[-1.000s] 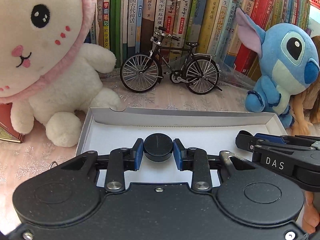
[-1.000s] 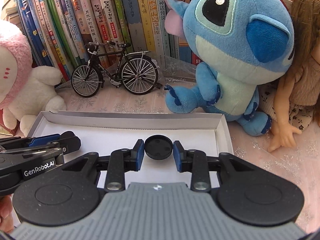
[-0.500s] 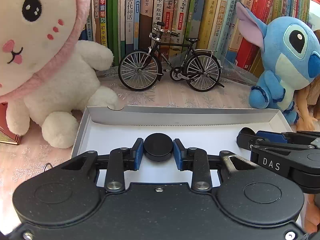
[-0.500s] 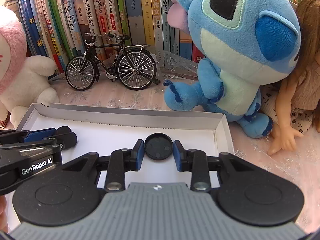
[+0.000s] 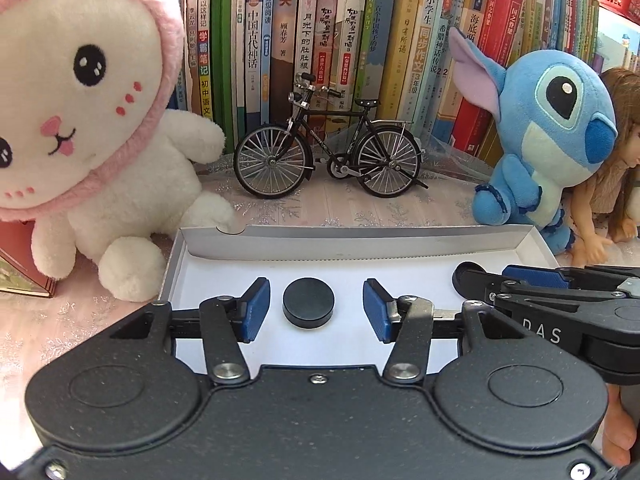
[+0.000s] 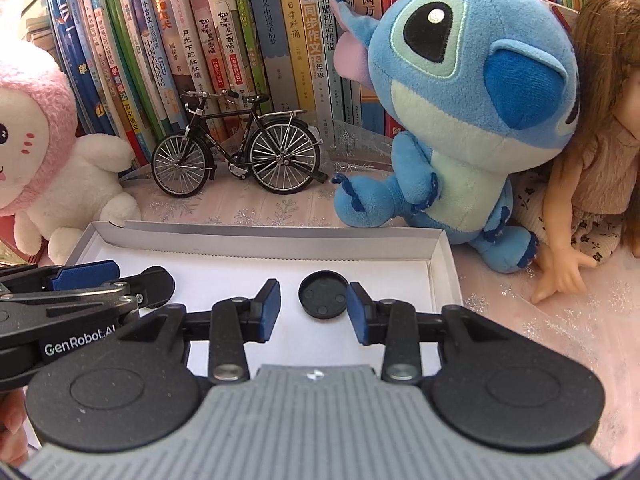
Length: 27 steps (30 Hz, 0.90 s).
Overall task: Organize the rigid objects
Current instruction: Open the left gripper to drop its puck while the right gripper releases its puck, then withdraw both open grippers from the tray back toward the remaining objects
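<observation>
A black round puck (image 5: 308,302) lies on the floor of a shallow white box (image 5: 352,244). My left gripper (image 5: 316,309) is open, its blue pads on either side of the puck and apart from it. A black round cap (image 6: 323,294), hollow side up, lies in the same box (image 6: 280,240) near its right wall. My right gripper (image 6: 314,308) is open around the cap; the right pad is close to it. The right gripper also shows in the left wrist view (image 5: 552,280), and the left gripper in the right wrist view (image 6: 84,280).
A model bicycle (image 5: 328,156) stands behind the box before a row of books (image 5: 360,40). A white and pink plush rabbit (image 5: 80,120) sits left. A blue plush (image 5: 548,132) and a doll (image 6: 592,184) sit right.
Both grippers have opened and let go: the puck and the cap now lie free on the box floor. Before, each was clamped between the pads.
</observation>
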Motion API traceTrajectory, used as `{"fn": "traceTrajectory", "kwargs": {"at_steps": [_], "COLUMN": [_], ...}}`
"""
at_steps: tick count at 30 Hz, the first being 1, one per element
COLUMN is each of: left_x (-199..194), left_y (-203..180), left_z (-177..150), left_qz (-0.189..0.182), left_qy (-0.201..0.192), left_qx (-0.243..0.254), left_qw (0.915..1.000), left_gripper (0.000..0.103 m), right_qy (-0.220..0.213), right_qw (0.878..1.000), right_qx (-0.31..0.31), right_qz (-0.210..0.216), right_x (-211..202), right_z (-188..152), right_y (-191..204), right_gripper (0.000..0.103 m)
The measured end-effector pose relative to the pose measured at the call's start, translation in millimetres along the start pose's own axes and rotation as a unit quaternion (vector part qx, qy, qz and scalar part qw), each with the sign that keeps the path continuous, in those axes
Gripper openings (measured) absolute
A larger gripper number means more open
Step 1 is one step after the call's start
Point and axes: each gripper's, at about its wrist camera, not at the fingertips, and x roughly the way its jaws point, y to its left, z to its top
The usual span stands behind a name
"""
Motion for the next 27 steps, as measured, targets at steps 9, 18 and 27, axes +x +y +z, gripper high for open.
{"fn": "traceTrajectory", "kwargs": {"at_steps": [9, 18, 27], "left_x": [-55.0, -105.8, -145.5], "left_y": [-4.2, -2.1, -5.2], "left_z": [-19.0, -60.1, -118.2], "left_qz": [-0.014, -0.005, -0.017], "left_qy": [-0.022, -0.051, -0.058], "left_qx": [0.017, 0.028, 0.047], "left_qw": [0.9995, 0.9983, 0.997], "left_gripper": [0.073, 0.078, 0.08], "right_qy": [-0.041, -0.089, -0.119], "right_qw": [0.999, 0.995, 0.988], "right_qx": [-0.005, -0.048, -0.093], "right_qz": [0.012, 0.025, 0.038], "right_x": [-52.6, -109.9, -155.0], "right_z": [-14.8, -53.8, -109.7], "right_y": [-6.5, -7.0, -7.8], "right_gripper": [0.064, 0.076, 0.083]}}
